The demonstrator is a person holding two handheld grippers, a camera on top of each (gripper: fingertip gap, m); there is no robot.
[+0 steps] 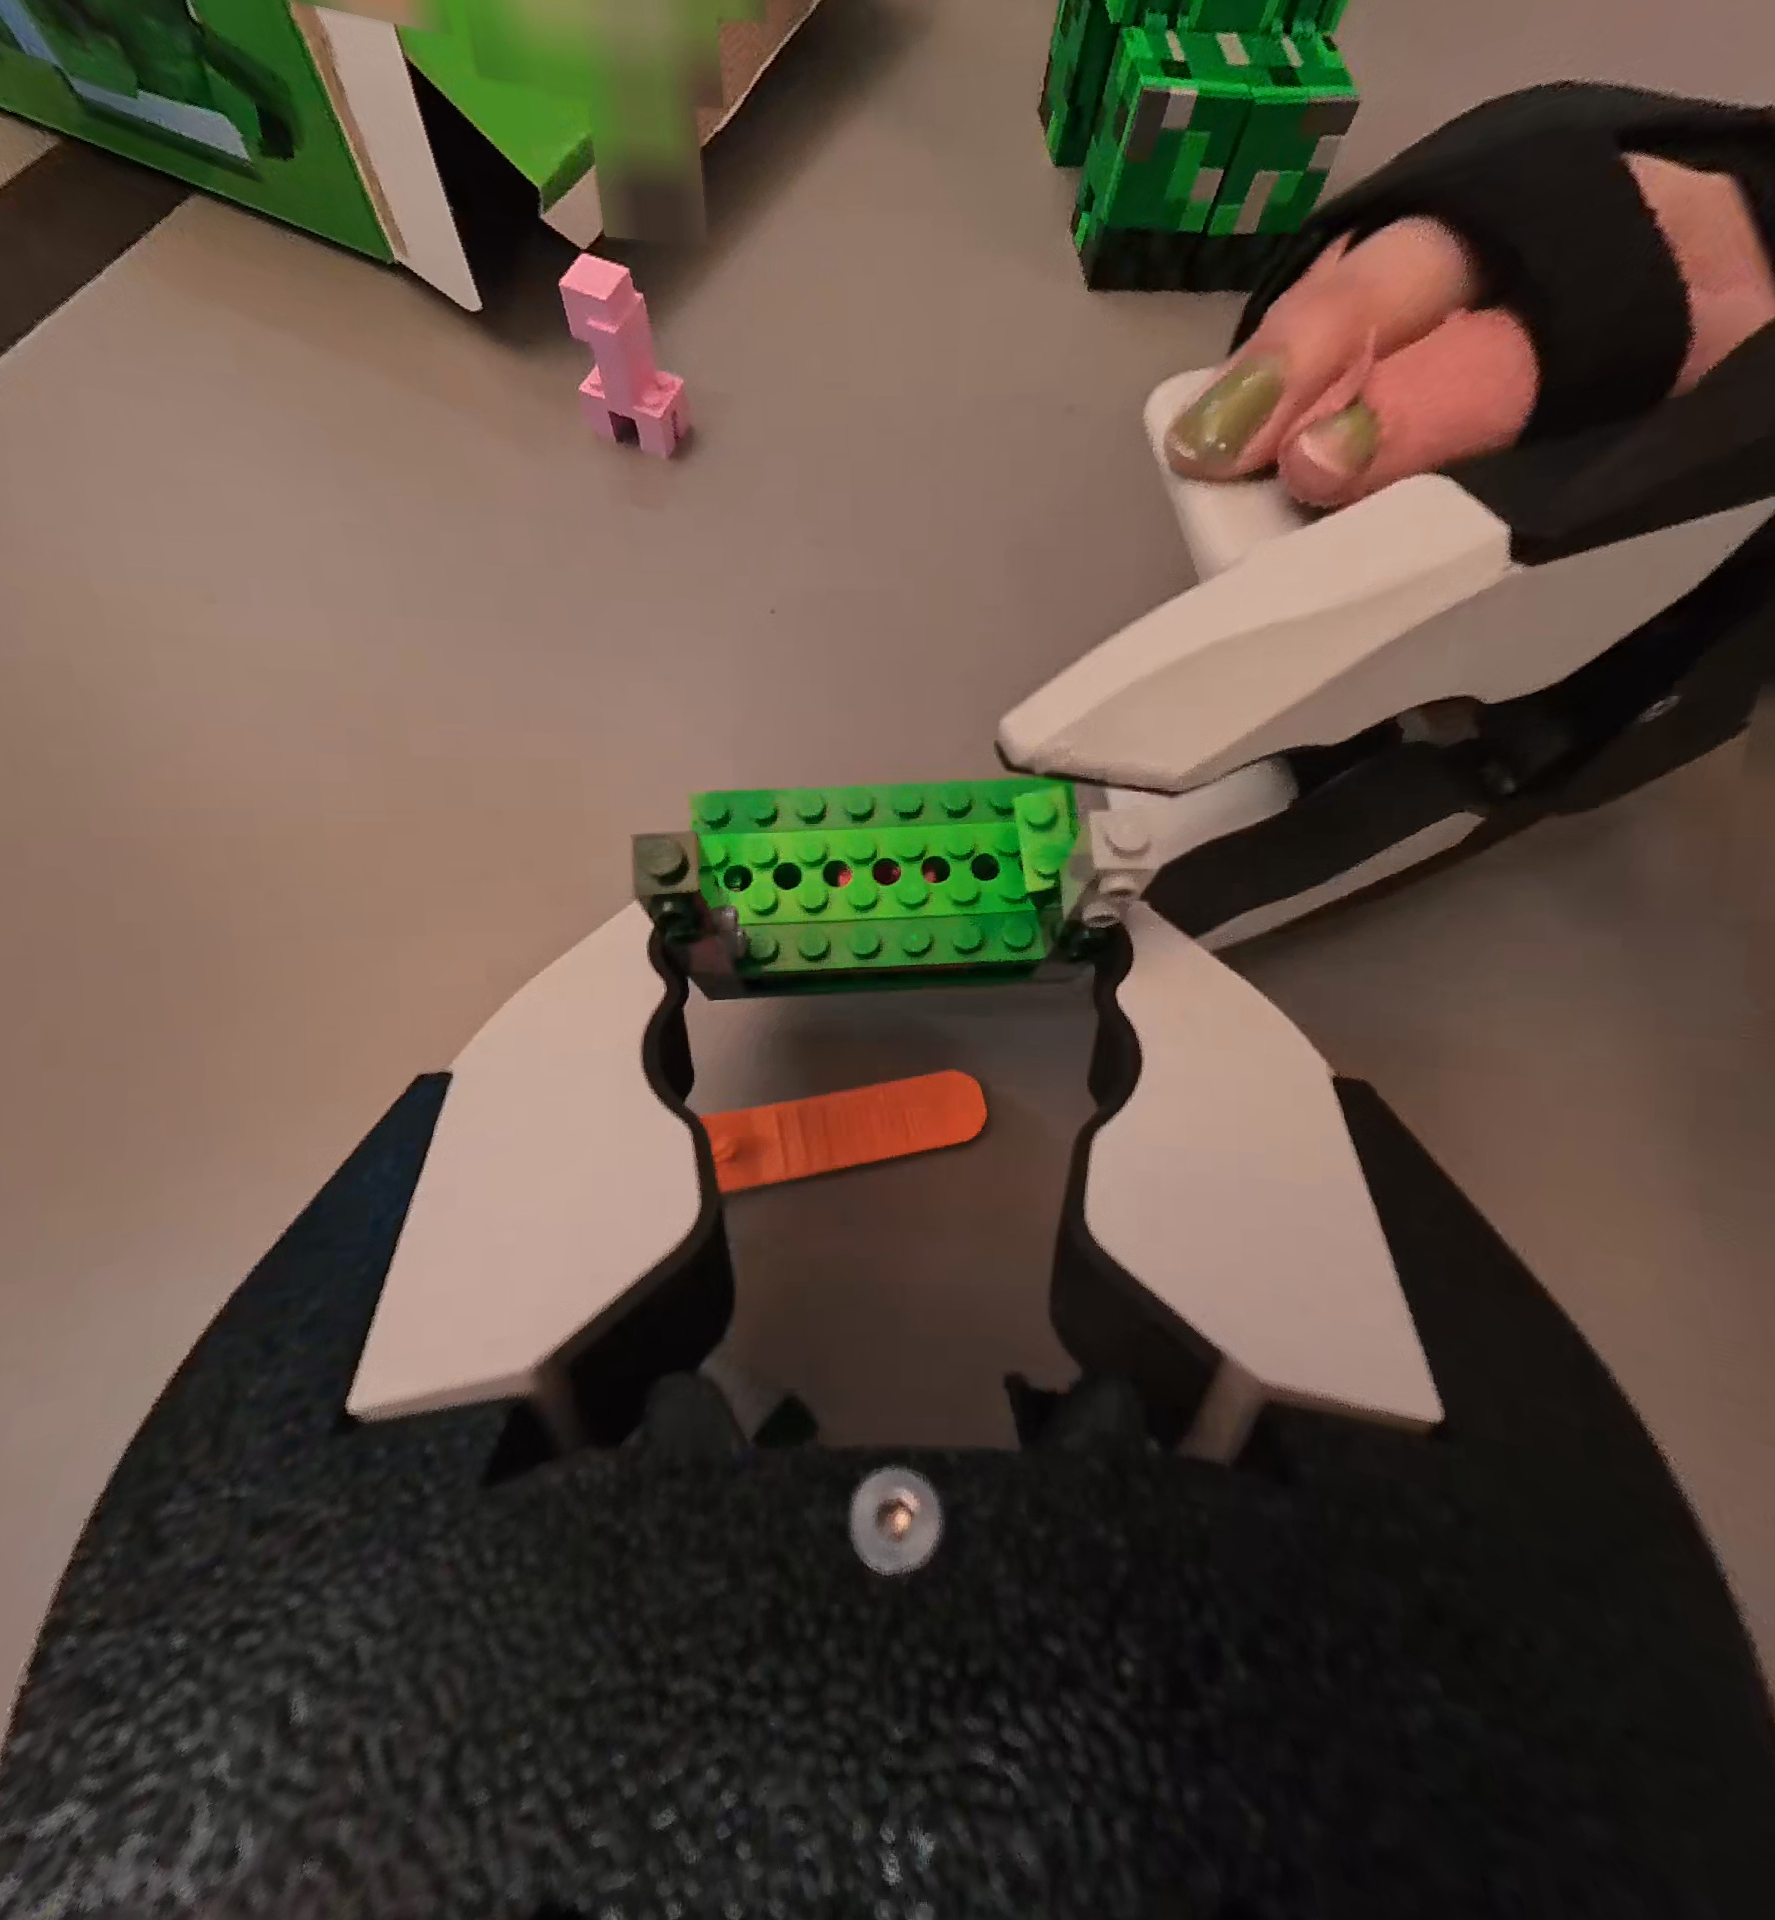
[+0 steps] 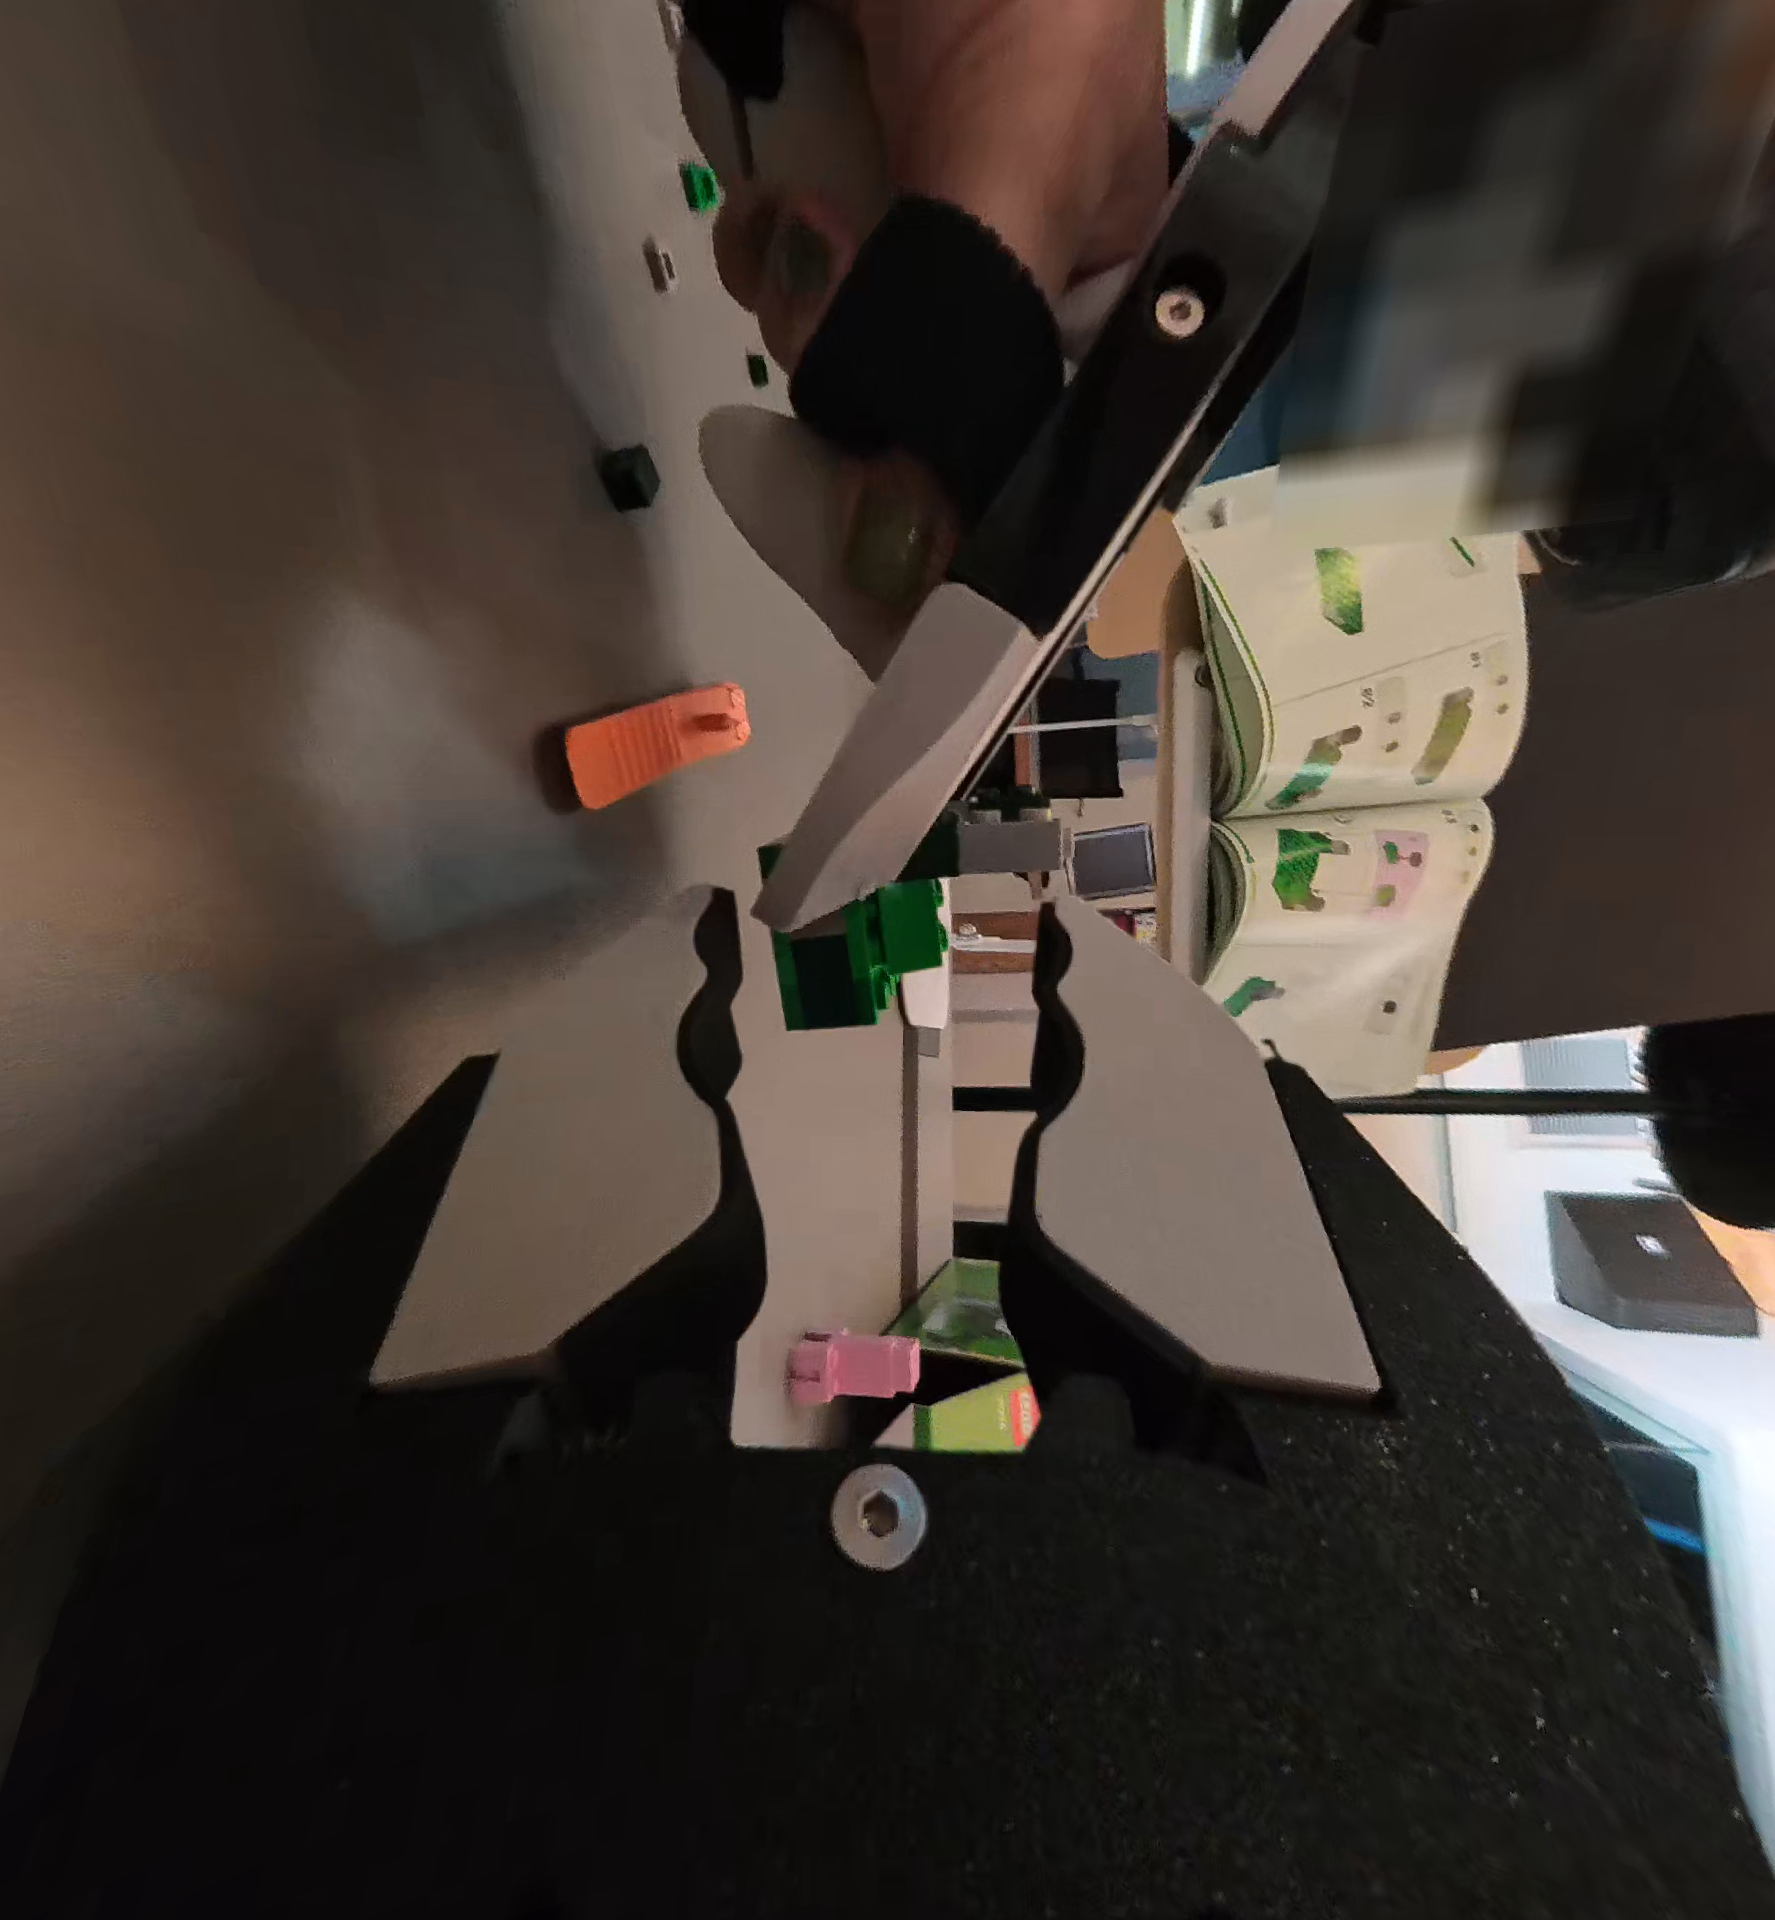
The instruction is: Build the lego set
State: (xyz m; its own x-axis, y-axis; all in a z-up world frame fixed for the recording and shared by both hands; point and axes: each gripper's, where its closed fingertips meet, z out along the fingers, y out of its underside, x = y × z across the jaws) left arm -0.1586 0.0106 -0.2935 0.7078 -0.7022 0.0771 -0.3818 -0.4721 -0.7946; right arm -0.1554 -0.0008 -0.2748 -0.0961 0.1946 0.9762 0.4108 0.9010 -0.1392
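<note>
My left gripper [image 1: 888,935] is shut on a green lego assembly [image 1: 872,878], gripping it by its two ends and holding it above the grey table [image 1: 343,727]. The assembly has rows of studs, a line of holes, a dark brick at its left end and a grey brick [image 1: 1122,862] at its right end. My right gripper [image 1: 1091,821] comes in from the right, open, with its fingers above and below that right end. In the right wrist view the green assembly [image 2: 852,956] sits between my right gripper's [image 2: 888,920] spread fingers, close to the left one.
An orange brick separator [image 1: 841,1127] lies on the table under the assembly. A pink figure [image 1: 623,364], a built green blocky model [image 1: 1205,135] and the set's box [image 1: 187,104] stand at the back. An open instruction booklet [image 2: 1361,790] and small loose bricks [image 2: 628,478] show in the right wrist view.
</note>
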